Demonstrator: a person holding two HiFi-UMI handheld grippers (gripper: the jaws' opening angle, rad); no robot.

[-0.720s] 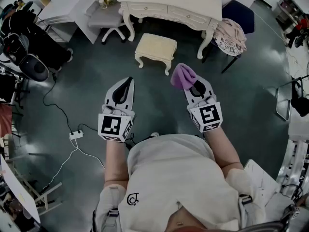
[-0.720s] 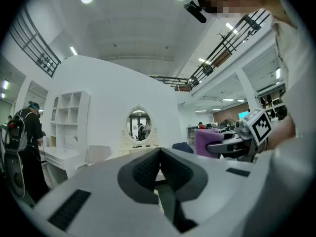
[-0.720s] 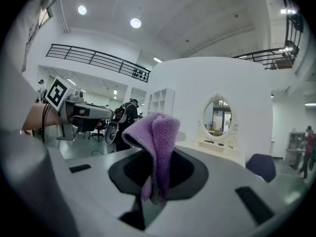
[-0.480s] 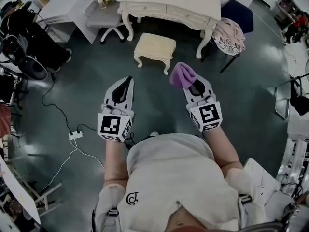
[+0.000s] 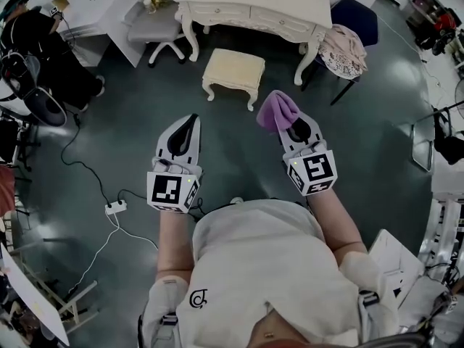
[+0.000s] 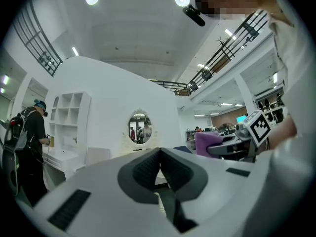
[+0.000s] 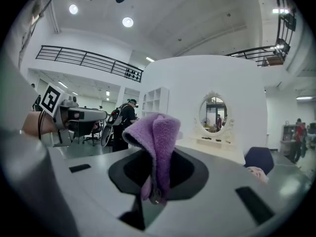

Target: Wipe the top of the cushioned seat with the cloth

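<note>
A cream cushioned stool (image 5: pixel 234 69) stands on the dark floor in front of a white dressing table (image 5: pixel 255 9), well ahead of both grippers. My right gripper (image 5: pixel 285 119) is shut on a purple cloth (image 5: pixel 277 112), which bunches up past the jaw tips; the right gripper view shows the cloth (image 7: pixel 158 139) pinched between the jaws. My left gripper (image 5: pixel 190 120) is held level beside it, shut with nothing in it, as the left gripper (image 6: pixel 159 153) view confirms. Both hang above the floor, short of the stool.
A grey office chair (image 5: pixel 156 27) stands left of the dressing table, a dark chair with a pink garment (image 5: pixel 345 53) to its right. A power strip and cable (image 5: pixel 114 208) lie on the floor at left. A person with a backpack (image 5: pixel 43 46) stands at far left.
The view has shifted slightly; the stool and table sit a little nearer. My right gripper with the cloth edged a bit to the right. The left gripper has hardly moved.
</note>
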